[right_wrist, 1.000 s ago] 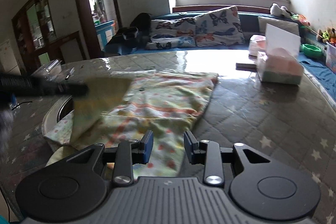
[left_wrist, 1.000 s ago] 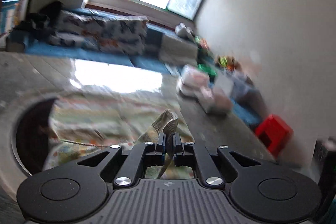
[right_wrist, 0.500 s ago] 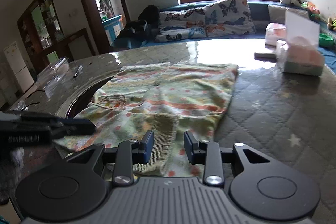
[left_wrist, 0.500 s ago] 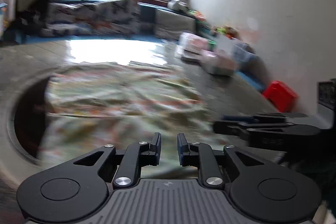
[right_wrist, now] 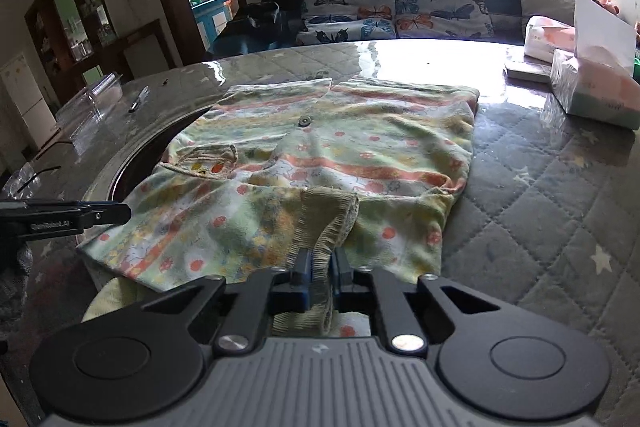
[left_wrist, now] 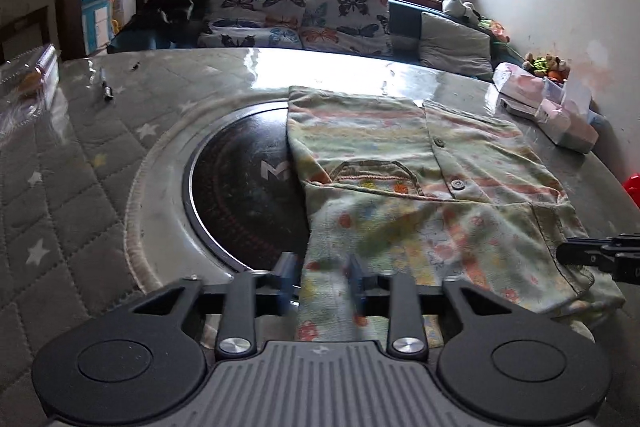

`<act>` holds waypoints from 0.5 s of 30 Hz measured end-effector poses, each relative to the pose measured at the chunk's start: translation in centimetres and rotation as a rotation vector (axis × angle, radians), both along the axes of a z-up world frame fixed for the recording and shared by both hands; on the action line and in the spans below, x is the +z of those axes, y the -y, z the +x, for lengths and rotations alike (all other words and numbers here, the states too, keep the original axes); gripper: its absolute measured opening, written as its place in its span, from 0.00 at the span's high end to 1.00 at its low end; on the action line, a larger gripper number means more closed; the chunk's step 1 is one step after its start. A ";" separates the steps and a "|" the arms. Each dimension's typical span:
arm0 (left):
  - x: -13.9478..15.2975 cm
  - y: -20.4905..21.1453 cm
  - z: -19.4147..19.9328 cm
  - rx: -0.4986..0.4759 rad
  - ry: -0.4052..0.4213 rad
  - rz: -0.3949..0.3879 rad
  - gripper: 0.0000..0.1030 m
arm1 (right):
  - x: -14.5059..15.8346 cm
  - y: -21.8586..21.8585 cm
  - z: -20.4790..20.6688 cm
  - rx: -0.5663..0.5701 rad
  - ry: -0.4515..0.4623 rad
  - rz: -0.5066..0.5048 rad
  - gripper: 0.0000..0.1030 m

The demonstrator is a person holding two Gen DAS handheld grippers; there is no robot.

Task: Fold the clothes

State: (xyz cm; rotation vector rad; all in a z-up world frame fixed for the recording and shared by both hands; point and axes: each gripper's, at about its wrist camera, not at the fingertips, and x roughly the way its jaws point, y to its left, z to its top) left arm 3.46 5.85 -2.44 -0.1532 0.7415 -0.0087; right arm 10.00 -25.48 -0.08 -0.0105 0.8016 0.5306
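**Both grippers down at the near edge of the shirt**

Left wrist view: the left hand-held gripper (left_wrist: 320, 283) has its fingers apart, straddling a strip of the floral shirt (left_wrist: 420, 195) without pinching it; the shirt lies spread on the quilted surface (left_wrist: 80, 167) straight ahead, its left edge hanging over the dark round hob (left_wrist: 248, 187); the right hand-held gripper (left_wrist: 600, 257) pokes in from the right, at the shirt's ribbed cuff; tissue packs (left_wrist: 560, 119) sit far off to the right.

Right wrist view: the right hand-held gripper (right_wrist: 320, 277) is clamped on the ribbed cuff (right_wrist: 328, 223), which stands up just ahead of the fingers; the rest of the shirt (right_wrist: 360, 147) spreads out beyond; the left hand-held gripper (right_wrist: 80, 215) sits at the left by the shirt's edge; a tissue box (right_wrist: 592, 91) is well off to the right.
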 end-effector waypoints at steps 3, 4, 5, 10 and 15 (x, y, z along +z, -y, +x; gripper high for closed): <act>0.1 -0.6 -0.1 0.039 0.012 -0.004 0.96 | 0.8 -0.4 -0.3 0.015 0.026 0.002 0.92; 0.0 -0.9 -0.1 0.054 0.011 -0.007 0.97 | 1.0 -0.5 -0.4 0.021 0.035 0.001 0.92; 0.0 -1.2 -0.1 0.065 0.007 -0.009 0.97 | 0.9 -0.5 -0.3 0.023 0.033 -0.009 0.92; 0.6 -2.1 -0.1 0.055 0.008 -0.042 0.95 | 0.2 0.3 0.4 0.007 -0.013 -0.011 0.85; 1.2 -0.5 2.0 -0.006 0.024 -0.024 0.73 | 1.0 0.1 0.7 0.004 0.020 -0.004 0.84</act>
